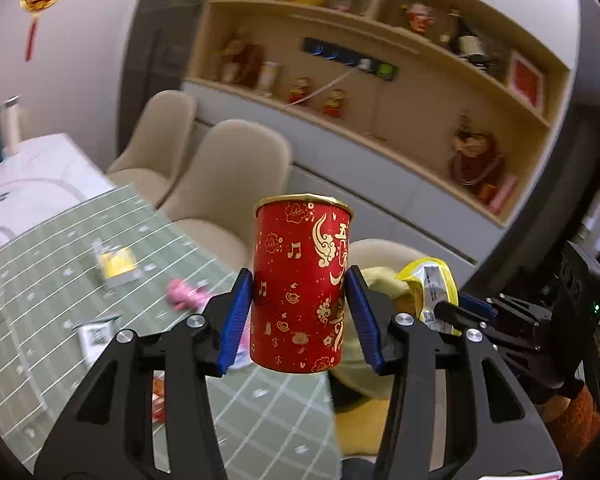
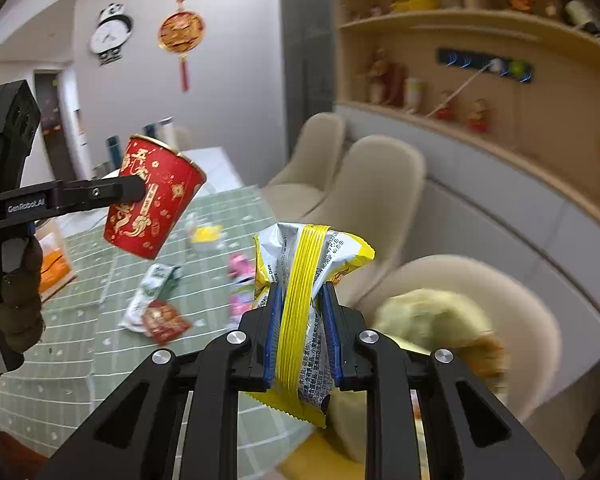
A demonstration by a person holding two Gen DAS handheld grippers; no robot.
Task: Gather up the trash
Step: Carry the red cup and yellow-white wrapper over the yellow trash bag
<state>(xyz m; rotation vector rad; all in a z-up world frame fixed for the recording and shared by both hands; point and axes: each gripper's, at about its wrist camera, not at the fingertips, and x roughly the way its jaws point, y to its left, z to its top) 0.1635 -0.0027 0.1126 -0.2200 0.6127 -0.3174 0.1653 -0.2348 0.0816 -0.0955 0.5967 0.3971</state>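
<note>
On the far left, more trash lies on the green grid-patterned tablecloth [image 1: 52, 248]: a yellow-and-grey flat packet [image 1: 118, 266], a crumpled pink wrapper [image 1: 184, 294] and a white printed card [image 1: 96, 336]. None of it is collected yet, and both claws are already full, so these pieces cannot be taken until a load is dropped off.

Next comes the left gripper [image 1: 300, 314], its blue pads pinching a red paper cup with gold ornaments and a gold rim [image 1: 302, 288], held clear above the table. The pads meet the cup only at two narrow lines on its round, smooth wall; in the right wrist view it hangs tilted (rim leaning away), so a jolt or slackening squeeze could let it slide out, while a harder squeeze would likely crush the thin wall.

Furthest right, the right gripper [image 2: 300, 334] is clamped on a crinkled yellow-and-silver foil snack bag [image 2: 306, 280], also lifted off the table, above a beige chair [image 2: 460, 304]. Slick foil may creep through the pads, and crumbs could spill from any open end.
</note>
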